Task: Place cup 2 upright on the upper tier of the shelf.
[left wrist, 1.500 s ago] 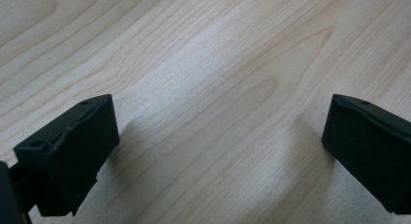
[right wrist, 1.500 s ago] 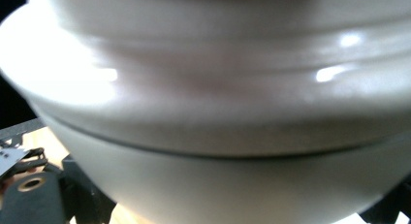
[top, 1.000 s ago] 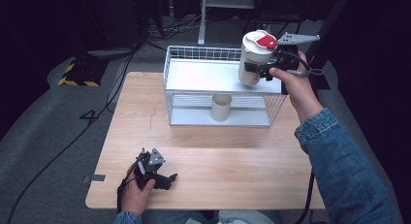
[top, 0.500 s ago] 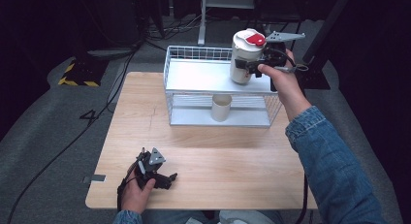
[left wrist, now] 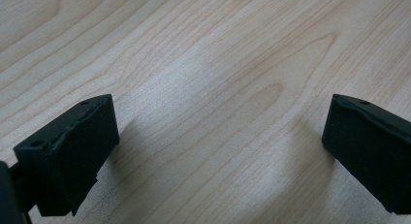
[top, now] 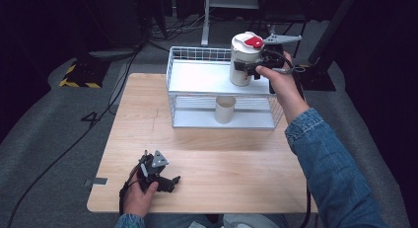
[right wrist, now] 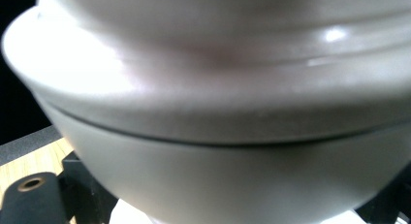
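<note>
A white canister [top: 242, 60] with a red mark on its lid is held upright over the right part of the top shelf of a white wire rack [top: 197, 77]. My right gripper [top: 248, 68] is shut on its side; whether its base touches the shelf I cannot tell. Up close, the canister's pale wall [right wrist: 218, 136] spans the right gripper view between the jaws. On the lower shelf stands a beige cup [top: 226, 109]. My left gripper [top: 158, 174] rests on the wooden table [top: 236, 169] near the front left. Its jaws stand wide apart over bare wood [left wrist: 218, 88].
The rack stands at the back of the table, its wire rim rising around the top shelf. Beyond the table are a grey floor, cables, and a yellow-and-black striped block [top: 79, 75] at the back left.
My right gripper has carried the canister leftward and slightly down, over the rack's top shelf. The left gripper has stayed where it was.
</note>
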Demonstrator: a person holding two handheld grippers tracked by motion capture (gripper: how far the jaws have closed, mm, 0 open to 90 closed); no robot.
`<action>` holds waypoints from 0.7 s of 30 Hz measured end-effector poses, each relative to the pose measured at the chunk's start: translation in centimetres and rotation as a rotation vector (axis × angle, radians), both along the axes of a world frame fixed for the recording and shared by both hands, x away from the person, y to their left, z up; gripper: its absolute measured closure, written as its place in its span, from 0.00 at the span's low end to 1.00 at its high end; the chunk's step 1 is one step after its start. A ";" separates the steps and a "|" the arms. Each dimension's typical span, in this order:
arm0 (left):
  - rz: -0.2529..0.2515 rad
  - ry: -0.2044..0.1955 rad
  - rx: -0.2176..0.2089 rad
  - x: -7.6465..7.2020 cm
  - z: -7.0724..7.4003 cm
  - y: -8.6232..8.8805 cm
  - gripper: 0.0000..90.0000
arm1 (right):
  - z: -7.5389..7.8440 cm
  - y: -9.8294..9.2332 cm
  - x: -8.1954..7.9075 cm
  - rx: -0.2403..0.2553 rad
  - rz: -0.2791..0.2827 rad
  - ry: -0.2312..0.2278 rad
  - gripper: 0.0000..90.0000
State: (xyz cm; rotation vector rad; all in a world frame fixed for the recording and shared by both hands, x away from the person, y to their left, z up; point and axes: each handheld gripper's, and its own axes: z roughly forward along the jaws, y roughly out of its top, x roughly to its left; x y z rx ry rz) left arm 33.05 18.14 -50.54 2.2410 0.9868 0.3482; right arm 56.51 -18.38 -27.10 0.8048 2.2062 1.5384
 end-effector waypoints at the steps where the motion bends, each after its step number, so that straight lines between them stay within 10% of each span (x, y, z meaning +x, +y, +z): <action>1: 0.000 0.000 0.000 0.0 0.0 0.0 0.00 | -0.1 0.0 0.1 0.002 0.001 0.002 0.13; 21: 0.000 0.000 0.001 0.0 0.0 0.0 0.00 | -0.3 0.2 0.2 0.006 0.001 0.011 0.12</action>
